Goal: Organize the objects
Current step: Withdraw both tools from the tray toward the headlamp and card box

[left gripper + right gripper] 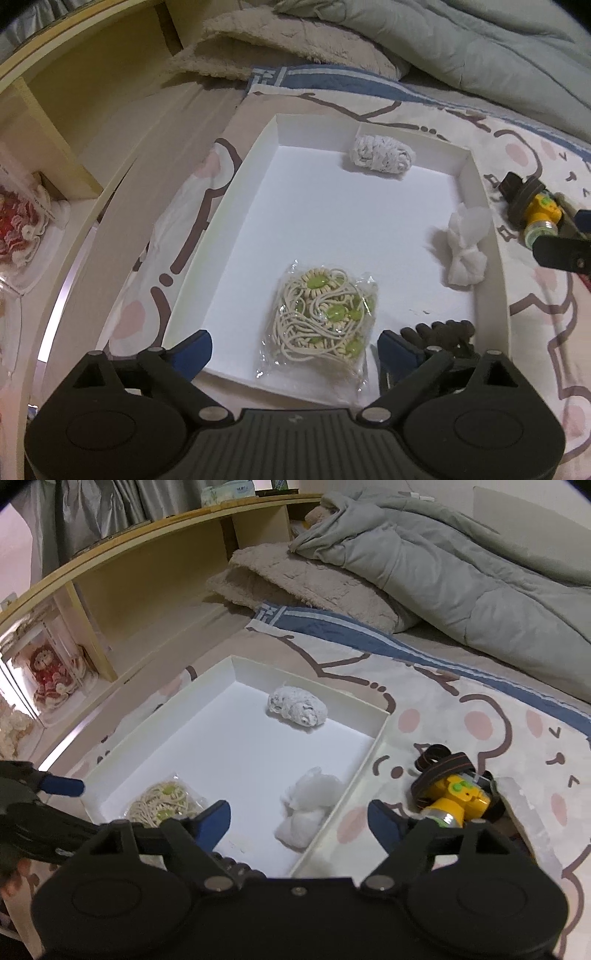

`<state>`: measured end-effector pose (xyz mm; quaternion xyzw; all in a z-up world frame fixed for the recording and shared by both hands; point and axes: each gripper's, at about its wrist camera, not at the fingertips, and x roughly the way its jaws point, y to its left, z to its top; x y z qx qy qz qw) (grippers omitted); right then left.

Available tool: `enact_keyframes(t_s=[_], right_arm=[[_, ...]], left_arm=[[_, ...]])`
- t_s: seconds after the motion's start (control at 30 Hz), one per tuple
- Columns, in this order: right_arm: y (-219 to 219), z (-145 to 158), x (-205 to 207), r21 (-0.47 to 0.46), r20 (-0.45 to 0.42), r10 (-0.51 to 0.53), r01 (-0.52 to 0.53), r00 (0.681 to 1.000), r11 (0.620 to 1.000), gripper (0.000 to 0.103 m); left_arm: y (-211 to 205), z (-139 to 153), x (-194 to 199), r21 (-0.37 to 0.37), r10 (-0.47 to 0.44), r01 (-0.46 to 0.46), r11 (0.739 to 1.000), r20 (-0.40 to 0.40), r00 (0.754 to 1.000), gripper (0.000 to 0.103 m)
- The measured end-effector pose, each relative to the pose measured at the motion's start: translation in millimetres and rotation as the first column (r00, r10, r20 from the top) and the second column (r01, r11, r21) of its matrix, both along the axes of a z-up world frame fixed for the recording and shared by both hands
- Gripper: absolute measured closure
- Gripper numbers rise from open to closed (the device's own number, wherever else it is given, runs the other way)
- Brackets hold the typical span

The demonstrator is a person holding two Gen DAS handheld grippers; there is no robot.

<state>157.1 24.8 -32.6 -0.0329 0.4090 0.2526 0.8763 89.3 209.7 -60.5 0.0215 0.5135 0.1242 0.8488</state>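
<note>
A shallow white box (484,192) (376,742) lies on the bed. Inside it are a rolled white cloth (382,153) (297,705), a tied white tissue bundle (466,249) (310,808), a clear bag of beige cord with green beads (325,317) (164,803) and a dark bead string (439,330) (236,866). A yellow headlamp with a dark strap (535,206) (456,794) lies on the blanket right of the box. My left gripper (293,349) is open and empty above the bag. My right gripper (299,823) is open and empty over the box's right edge.
A cartoon-print blanket (535,288) (480,723) covers the bed. A beige fleece (295,579) and grey duvet (461,561) lie at the back. A wooden shelf unit (147,565) with a red doll (48,679) stands left. The left gripper's tip (61,786) shows in the right wrist view.
</note>
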Motion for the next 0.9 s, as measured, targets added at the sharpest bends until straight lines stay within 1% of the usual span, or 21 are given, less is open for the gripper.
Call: enact_keyframes(t_s=[0.2,0.37,0.7,0.9], right_arm=[[-11.7,4.4,-9.0,-0.012,0.019,-0.017,0.018,1.000,1.000,0.016],[-24.9,13.9,-18.5,-0.003,0.044,-0.039,0.040,0.998,0.999,0.013],[-44.0,19.9,-33.8,-0.057,0.080,-0.062,0.067,0.995,0.996,0.005],[-55.7,24.2,-41.8,-0.056,0.093,-0.073,0.079,0.993,0.995,0.004]], left_arm=[[-3.9,17.3,-15.2,-0.038,0.010,-0.008,0.999,0.059,0.998,0.002],[-11.2,31.9,-26.3,-0.036,0.005,-0.001,0.999,0.105,0.995,0.000],[-24.8,51.6,-45.4,-0.036,-0.010,0.016,0.999,0.149,0.989,0.000],[-30.0,61.2,-53.2,-0.037,-0.014,0.021,0.999,0.168,0.986,0.000]])
